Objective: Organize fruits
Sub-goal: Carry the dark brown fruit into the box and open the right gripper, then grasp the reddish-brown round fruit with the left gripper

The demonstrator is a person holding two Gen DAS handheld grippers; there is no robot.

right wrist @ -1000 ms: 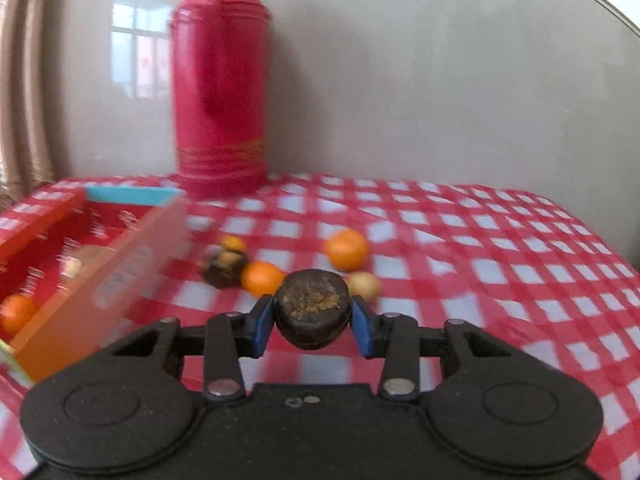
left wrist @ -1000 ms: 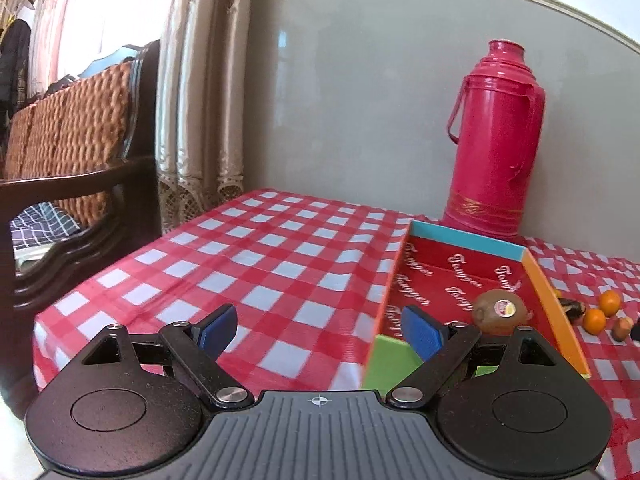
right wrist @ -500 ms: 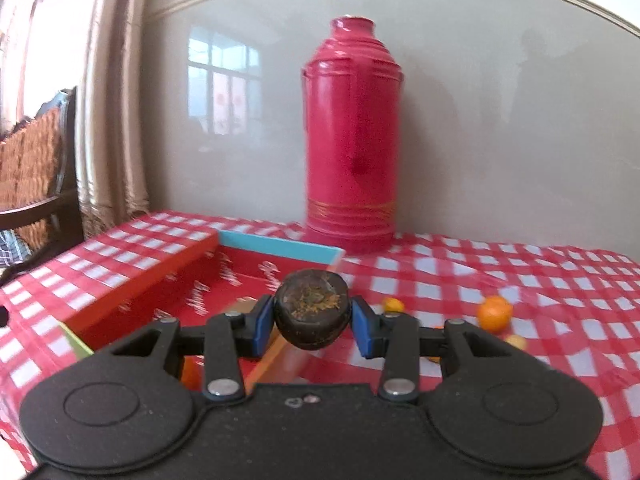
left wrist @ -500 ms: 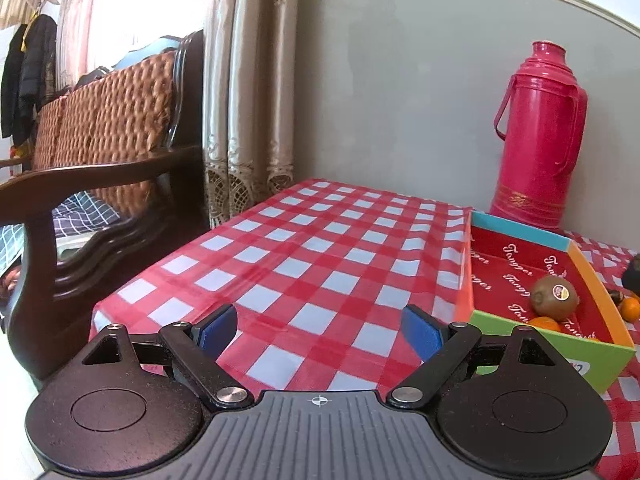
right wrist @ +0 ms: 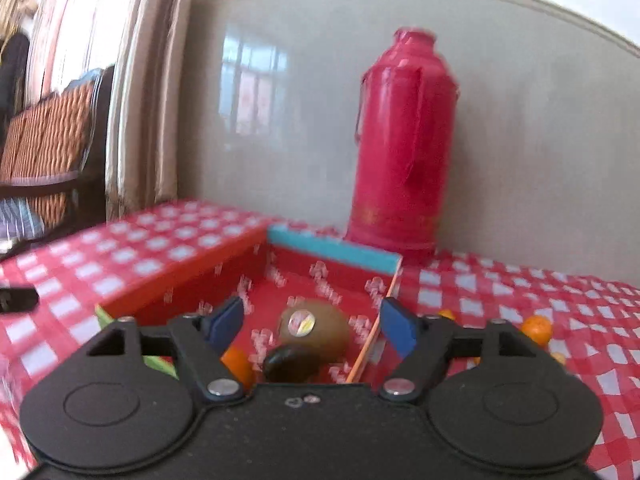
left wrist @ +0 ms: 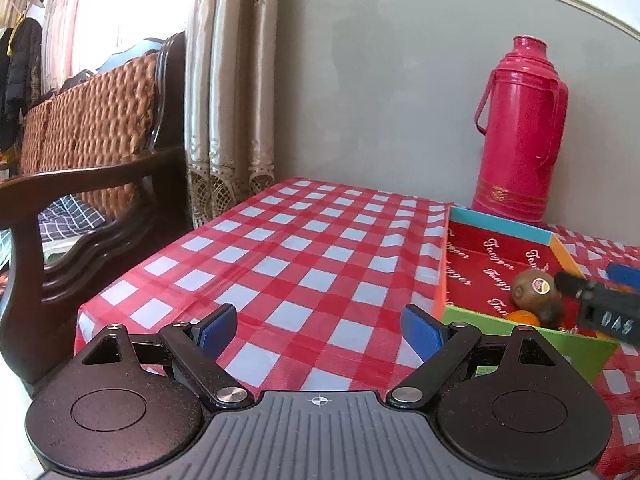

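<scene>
Left wrist view: left gripper (left wrist: 318,326) spread wide, nothing between the blue pads, low over the near left part of the checkered surface (left wrist: 312,240). Broad bare cloth ahead to the far wall. Surface's left edge drops off beside a dark wooden chair (left wrist: 92,184) and curtain (left wrist: 230,92). Cardboard box (left wrist: 520,338) sits at right, its orange left wall just right of the gripper. Inside: kiwi (left wrist: 534,289), orange (left wrist: 522,317), dark fruit (left wrist: 551,312) clustered at the near right corner. Pink thermos (left wrist: 520,128) stands just behind the box's far wall.

Right wrist view: right gripper (right wrist: 312,326) spread open, empty, over the box's (right wrist: 334,251) near end. Dark fruit (right wrist: 290,362) lies on the box floor, touching the kiwi (right wrist: 316,330); orange (right wrist: 236,360) to its left. Loose orange (right wrist: 537,328) on cloth, right of the box.
</scene>
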